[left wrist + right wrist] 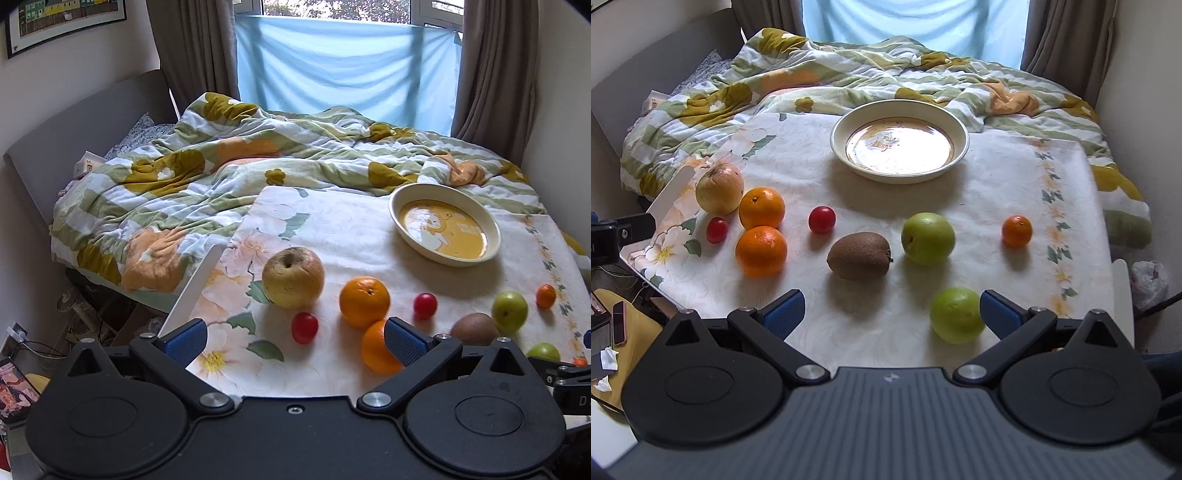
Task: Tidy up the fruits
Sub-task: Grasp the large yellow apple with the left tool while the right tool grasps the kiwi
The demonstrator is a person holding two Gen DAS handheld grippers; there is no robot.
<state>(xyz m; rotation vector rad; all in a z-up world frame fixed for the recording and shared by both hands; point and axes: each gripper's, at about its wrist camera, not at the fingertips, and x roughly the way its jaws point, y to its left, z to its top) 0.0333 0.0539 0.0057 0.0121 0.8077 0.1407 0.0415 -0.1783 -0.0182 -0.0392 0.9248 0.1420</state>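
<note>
Hovering above the near edge of the surface (997, 177), both claws are spread wide and hold nothing. The left claw (295, 341) has its blue pads (404, 341) far apart; the right-hand pad overlaps the nearer orange (376, 349) in the left wrist view, though whether it touches the fruit cannot be told. Just beyond that orange sits a second orange (364, 301), with a cherry tomato (304, 327) to its left and a large yellowish apple (293, 277) behind that. Another cherry tomato (425, 305) lies to the right. The right claw (892, 314) is equally open, and a green apple (956, 315) sits just beside the inner face of its right pad (999, 314), apparently not gripped. Ahead of it lie a kiwi (859, 255), a second green apple (928, 238) just right of the kiwi, and a small mandarin (1017, 230) well apart toward the right edge. A cream bowl (899, 142) with a yellow inside stands empty at the far side of the surface, apart from all the fruit. A floral cloth (1052, 221) covers the surface, and a rumpled quilt (849, 70) lies on the bed behind.
</note>
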